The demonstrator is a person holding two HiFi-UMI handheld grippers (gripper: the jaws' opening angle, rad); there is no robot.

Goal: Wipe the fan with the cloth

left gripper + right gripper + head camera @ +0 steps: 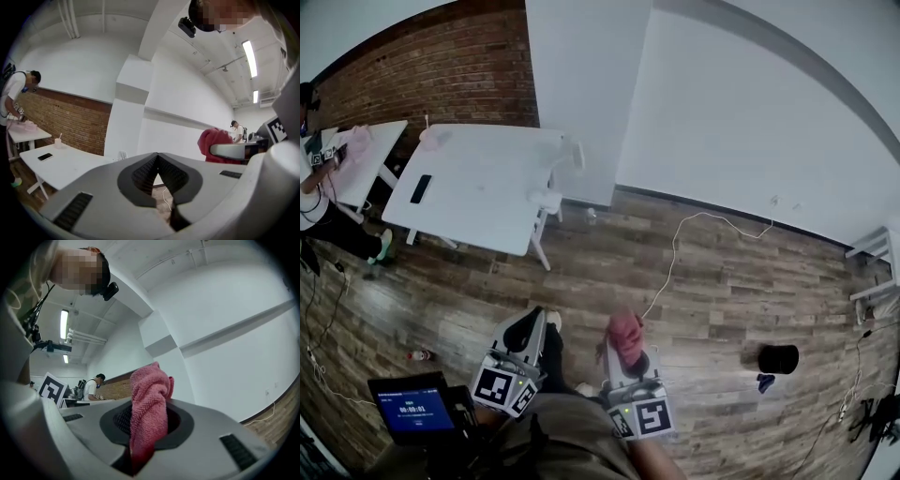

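Right tongs [147,427] clamp the pink cloth [149,399], left tongs [158,180] closed and empty; looks like the approach step, fan [123,155] well off at counter's [70,164] far end, left-centre in left gripper view, so next: close in, put cloth on it.

lower end of cloth [149,413] hidden between the jaws, distant fan [123,155] too small for detail, person [333,230] cut by left edge

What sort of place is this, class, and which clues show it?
Probably an indoor workroom or lab: a white table on a wood-plank floor, a brick wall, and another person working at a second table.
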